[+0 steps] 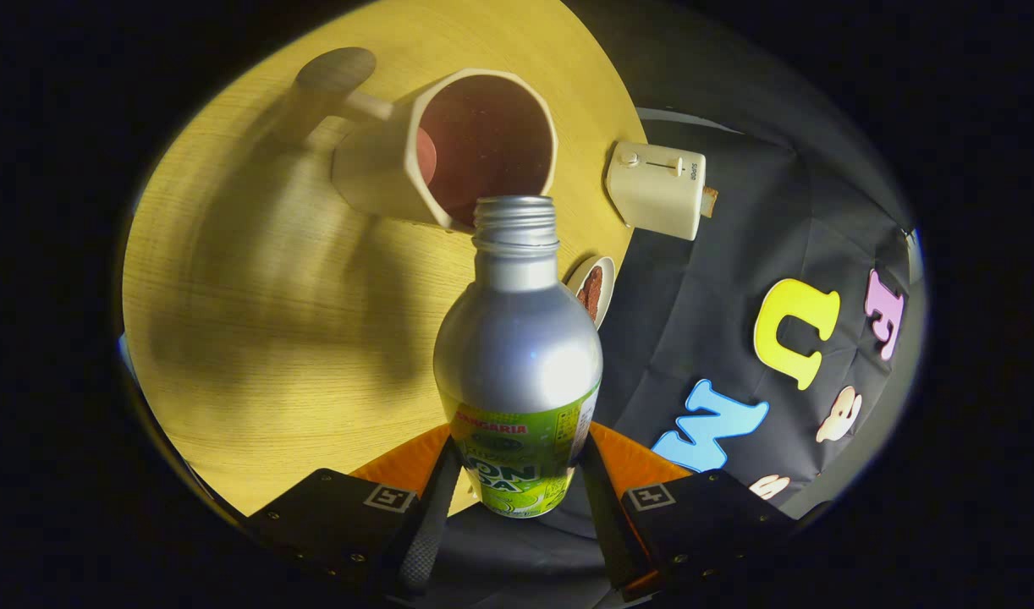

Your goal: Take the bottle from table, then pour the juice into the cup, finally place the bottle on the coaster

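Between the two fingers of the gripper (517, 482) sat the bottle (517, 364), a silvery metal one with a green label round its lower body. Both fingers pressed against the labelled part, one on each side, so the gripper was clamped on it and the bottle was held up off the table (255, 338). Its threaded neck was uncapped and pointed away from the fingers, toward the cup (449, 148).

The cup, cream on the outside and dark reddish within, had faceted sides and a handle sticking out on the side away from the bottle. The mouth of the bottle lay just at the near rim of the cup, overlapping it in the gripper view (whether it touched the rim or hung above it could not be told). No liquid could be made out.

Beyond the bottle, near the table's edge, part of a small round coaster (593, 288) with a pale rim and a brown patch showed from behind the bottle's shoulder. Further along the same edge stood a cream box-shaped device (659, 188) with a knob and a slider on its face. The round wooden tabletop carried broad soft shadows.
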The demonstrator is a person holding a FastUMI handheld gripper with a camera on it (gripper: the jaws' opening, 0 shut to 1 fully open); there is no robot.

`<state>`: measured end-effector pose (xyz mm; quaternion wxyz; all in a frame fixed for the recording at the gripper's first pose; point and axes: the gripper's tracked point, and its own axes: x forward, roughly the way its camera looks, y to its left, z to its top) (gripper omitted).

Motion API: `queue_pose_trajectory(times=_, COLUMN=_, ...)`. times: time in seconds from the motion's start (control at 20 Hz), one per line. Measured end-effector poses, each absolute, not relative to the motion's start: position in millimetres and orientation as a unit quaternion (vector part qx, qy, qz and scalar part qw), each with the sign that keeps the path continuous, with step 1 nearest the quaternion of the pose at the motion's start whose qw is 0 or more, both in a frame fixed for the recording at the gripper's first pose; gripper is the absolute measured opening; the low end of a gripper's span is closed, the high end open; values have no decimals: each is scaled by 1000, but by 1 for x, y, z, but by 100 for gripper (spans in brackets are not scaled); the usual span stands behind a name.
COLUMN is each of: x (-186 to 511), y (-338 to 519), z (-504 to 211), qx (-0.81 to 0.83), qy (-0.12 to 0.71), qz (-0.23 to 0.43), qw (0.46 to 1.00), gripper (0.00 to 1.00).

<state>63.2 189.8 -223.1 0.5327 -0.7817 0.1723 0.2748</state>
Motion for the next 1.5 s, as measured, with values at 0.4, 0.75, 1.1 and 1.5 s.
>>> queue_pose_trajectory(times=0.4, x=64, y=194, z=-221, qx=-798, qy=174, qz=277, qw=506, gripper=76)
queue_pose_trajectory(times=0.75, x=64, y=194, z=-218, qx=-806, qy=175, qz=278, qw=492, gripper=76)
queue_pose_trajectory(times=1.1, x=59, y=188, z=-211, qx=-813, qy=184, qz=275, qw=480, gripper=76)
queue_pose_trajectory(times=1.5, x=60, y=192, z=-196, qx=-830, qy=174, qz=271, qw=455, gripper=76)
